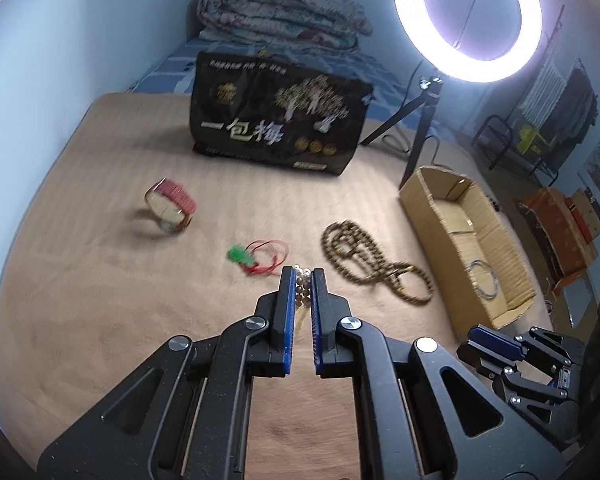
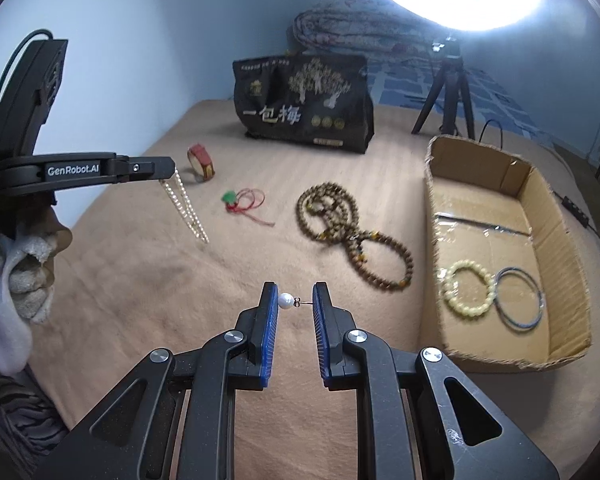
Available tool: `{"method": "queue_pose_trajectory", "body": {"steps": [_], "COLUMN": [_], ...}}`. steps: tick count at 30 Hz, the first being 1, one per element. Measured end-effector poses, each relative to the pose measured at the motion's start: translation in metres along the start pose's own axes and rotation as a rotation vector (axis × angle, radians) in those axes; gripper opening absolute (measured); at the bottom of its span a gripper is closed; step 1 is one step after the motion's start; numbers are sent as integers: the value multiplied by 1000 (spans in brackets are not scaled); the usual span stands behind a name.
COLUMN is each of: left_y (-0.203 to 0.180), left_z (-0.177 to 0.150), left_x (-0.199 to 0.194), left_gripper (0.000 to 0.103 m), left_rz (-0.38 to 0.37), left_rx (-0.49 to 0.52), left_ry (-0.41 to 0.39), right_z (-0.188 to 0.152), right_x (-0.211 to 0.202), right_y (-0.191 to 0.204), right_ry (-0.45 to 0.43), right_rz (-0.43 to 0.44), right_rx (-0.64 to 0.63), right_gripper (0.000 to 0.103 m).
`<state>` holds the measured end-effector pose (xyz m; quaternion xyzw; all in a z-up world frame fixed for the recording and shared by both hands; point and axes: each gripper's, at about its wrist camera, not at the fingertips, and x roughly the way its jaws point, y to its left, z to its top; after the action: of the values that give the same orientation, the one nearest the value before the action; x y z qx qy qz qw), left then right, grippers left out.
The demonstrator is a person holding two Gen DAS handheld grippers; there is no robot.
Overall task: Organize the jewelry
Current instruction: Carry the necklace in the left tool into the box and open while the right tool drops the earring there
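Carrying both pieces toward the cardboard box (image 2: 560, 216), the left claw (image 1: 302, 276) is pinching the pearl necklace (image 2: 186, 212) while the right claw (image 2: 295, 300) is gripping the pearl earring (image 2: 286, 301), needing level, unhurried travel.

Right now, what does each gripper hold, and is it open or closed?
Left gripper: closed on a pearl necklace.
Right gripper: closed on a pearl earring.

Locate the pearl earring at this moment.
The pearl earring is pinched between the right gripper fingertips, above the tan blanket, in the right wrist view, left of the cardboard box.
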<state>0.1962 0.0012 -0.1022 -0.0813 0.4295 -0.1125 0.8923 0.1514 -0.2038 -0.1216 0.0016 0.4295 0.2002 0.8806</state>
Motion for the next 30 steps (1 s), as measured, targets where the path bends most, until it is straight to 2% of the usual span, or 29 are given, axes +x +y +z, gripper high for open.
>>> {"method": "queue_pose_trajectory", "body": {"steps": [11, 20, 30], "left_y": [-38, -89, -143], "left_z": [20, 37, 57], "left_x": [-7, 6, 31], "left_gripper": [5, 5, 5], "left_rz": [-93, -147, -187], "left_rx": [19, 75, 136], "left_ry": [-45, -57, -56], "right_z": [17, 23, 25], "right_x": [-32, -51, -54], "right_y": [-40, -90, -134], "right_ry": [-40, -61, -73], "right_rz": [-52, -125, -159], "right_rx": [32, 77, 141], "right_gripper": [16, 16, 16]}}
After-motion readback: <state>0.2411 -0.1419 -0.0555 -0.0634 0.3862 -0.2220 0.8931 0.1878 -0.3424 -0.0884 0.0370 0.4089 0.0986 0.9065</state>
